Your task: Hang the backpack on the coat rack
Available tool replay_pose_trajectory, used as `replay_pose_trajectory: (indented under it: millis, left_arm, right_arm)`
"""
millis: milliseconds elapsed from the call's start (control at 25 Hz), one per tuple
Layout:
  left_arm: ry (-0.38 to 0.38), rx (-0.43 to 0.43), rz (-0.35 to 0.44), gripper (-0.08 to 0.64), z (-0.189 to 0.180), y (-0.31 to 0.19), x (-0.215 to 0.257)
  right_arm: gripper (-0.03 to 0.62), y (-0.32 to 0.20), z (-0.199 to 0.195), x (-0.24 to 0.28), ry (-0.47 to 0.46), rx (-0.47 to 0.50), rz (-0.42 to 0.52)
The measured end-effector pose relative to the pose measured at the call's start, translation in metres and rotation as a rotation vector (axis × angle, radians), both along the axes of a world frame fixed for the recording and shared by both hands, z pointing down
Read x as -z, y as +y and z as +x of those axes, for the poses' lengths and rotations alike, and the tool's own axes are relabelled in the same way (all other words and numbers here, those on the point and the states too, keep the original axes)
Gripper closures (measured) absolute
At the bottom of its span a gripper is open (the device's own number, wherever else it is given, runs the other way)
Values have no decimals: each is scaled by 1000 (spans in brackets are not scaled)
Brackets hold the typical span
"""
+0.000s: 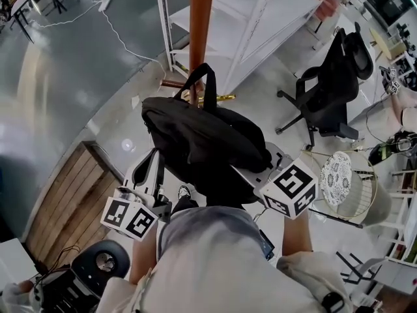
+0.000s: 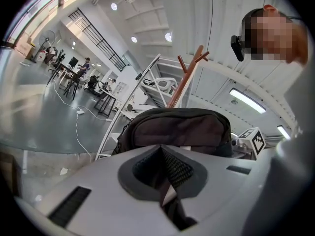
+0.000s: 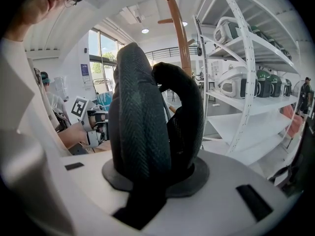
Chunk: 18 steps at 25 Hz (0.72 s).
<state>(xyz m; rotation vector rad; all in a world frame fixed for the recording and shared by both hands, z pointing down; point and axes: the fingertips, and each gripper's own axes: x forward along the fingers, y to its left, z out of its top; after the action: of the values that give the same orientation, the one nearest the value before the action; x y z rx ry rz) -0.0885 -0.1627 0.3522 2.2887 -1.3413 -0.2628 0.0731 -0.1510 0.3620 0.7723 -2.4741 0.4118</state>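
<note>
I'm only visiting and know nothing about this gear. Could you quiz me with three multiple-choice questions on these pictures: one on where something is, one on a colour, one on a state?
1. Where does the coat rack stand?
A) just beyond the backpack
B) behind the person
C) flat on the floor

2. The backpack is:
A) red
B) black
C) yellow

3. The backpack is:
A) hung on the rack
B) lying on the floor
C) held up by both grippers

Answers:
1 A: in the head view its pole rises right past the backpack.
2 B: the fabric is black all over.
3 C: the left gripper and right gripper each clamp part of it, off the rack.
</note>
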Motion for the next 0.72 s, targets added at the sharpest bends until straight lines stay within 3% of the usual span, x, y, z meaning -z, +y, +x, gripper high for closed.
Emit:
replay_pose_trajectory:
  millis: [240, 400, 720]
  left_arm:
    - [-1, 18, -8, 554, -4, -8, 1]
    - [38, 23, -16, 554, -2, -13, 2]
    - [24, 15, -29, 554, -1, -18, -3]
  right_arm:
    - [468, -10, 0, -4, -3, 15, -17]
    - [468, -15, 2, -9, 3, 20, -30]
    - [467, -23, 9, -20, 2, -2, -56]
